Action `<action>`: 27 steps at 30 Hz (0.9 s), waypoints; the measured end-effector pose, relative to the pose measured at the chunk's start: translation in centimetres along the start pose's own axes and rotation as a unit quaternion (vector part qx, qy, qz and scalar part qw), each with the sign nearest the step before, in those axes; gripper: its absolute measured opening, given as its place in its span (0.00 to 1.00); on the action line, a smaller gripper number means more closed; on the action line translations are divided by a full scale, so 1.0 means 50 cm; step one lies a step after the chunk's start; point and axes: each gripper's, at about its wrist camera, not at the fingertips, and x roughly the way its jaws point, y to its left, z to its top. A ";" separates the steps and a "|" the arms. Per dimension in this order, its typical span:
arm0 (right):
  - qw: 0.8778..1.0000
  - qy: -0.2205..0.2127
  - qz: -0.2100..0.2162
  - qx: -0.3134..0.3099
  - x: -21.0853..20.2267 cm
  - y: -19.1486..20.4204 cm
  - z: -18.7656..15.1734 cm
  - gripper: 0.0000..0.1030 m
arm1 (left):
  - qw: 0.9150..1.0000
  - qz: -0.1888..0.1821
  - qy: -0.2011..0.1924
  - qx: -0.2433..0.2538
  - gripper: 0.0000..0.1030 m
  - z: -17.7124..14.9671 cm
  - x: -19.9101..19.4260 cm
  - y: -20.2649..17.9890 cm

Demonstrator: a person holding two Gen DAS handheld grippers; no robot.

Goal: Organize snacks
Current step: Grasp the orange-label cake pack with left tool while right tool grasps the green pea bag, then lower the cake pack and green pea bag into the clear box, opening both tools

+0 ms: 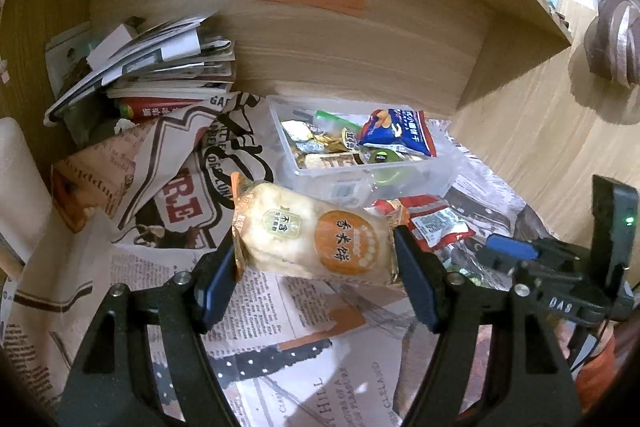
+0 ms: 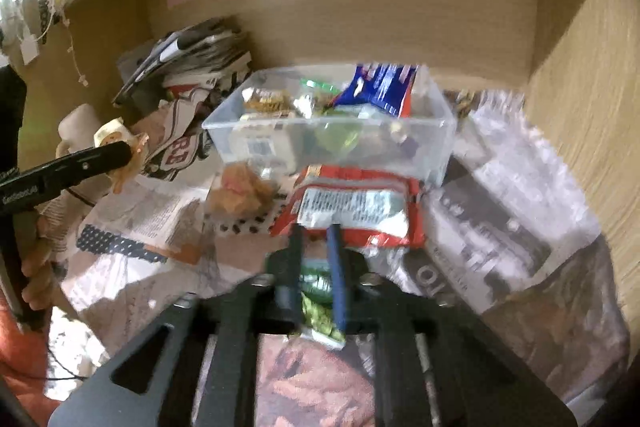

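Note:
My left gripper (image 1: 316, 247) is shut on a rice cracker packet (image 1: 312, 231) with an orange round label, held crosswise above the newsprint. Behind it stands a clear plastic box (image 1: 400, 179) with several snacks inside and a blue packet (image 1: 400, 135) on top. In the right wrist view my right gripper (image 2: 315, 233) has its jaws close together, pinching the near edge of a red snack packet (image 2: 356, 207) just in front of the box (image 2: 420, 131). The red packet (image 1: 432, 223) also shows right of the rice cracker packet. A green wrapper (image 2: 316, 287) lies under the right gripper.
Newsprint paper (image 1: 280, 299) covers the shelf floor. A stack of magazines (image 1: 160, 67) fills the back left corner. Wooden walls close in at the back and right (image 2: 580, 107). A crumpled tan wrapper (image 2: 240, 191) lies left of the red packet. A hand (image 2: 36, 267) holds the left gripper (image 2: 120, 153).

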 end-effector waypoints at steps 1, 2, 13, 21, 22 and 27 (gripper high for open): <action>1.000 0.001 0.000 0.001 0.002 -0.001 -0.006 0.46 | 1.000 0.000 0.001 0.000 0.71 -0.002 -0.001 -0.001; 1.000 0.005 -0.001 -0.001 0.008 0.001 -0.013 0.53 | 1.000 0.000 0.001 0.001 0.71 -0.004 -0.002 -0.004; 0.999 0.043 0.000 -0.019 0.068 0.001 -0.047 0.38 | 1.000 -0.004 0.012 0.006 0.71 -0.008 0.007 -0.023; 0.999 -0.022 -0.005 -0.035 0.004 -0.002 0.015 0.38 | 1.000 -0.004 -0.001 0.013 0.71 0.031 0.023 -0.045; 0.999 -0.028 -0.004 -0.035 0.000 -0.003 0.023 0.38 | 1.000 -0.002 -0.005 0.015 0.71 0.040 0.028 -0.050; 0.997 -0.063 -0.008 -0.045 -0.014 -0.010 0.076 0.38 | 1.000 0.000 -0.015 0.019 0.71 0.074 0.048 -0.064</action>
